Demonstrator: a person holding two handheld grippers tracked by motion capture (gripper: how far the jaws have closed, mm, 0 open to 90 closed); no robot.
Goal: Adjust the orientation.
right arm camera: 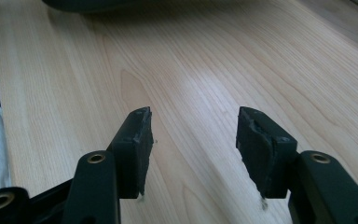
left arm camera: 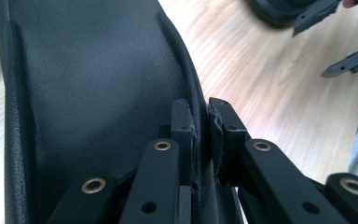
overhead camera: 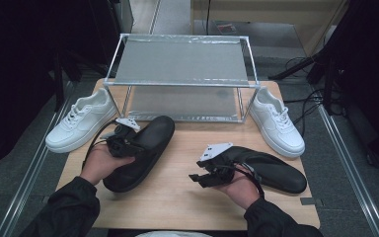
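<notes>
Two black slip-on shoes lie before the rack; high view: left gripper (overhead camera: 131, 140) holds the left shoe (overhead camera: 140, 153) for lifting; left gripper view: jaws pinch its collar edge; right gripper view: right gripper (right arm camera: 193, 135) gapes, empty, above bare table (right arm camera: 205, 60).

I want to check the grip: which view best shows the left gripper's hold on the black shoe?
The left gripper view: its jaws pinch the black shoe by its edge. The high view shows the left gripper at that shoe's rim.
</notes>
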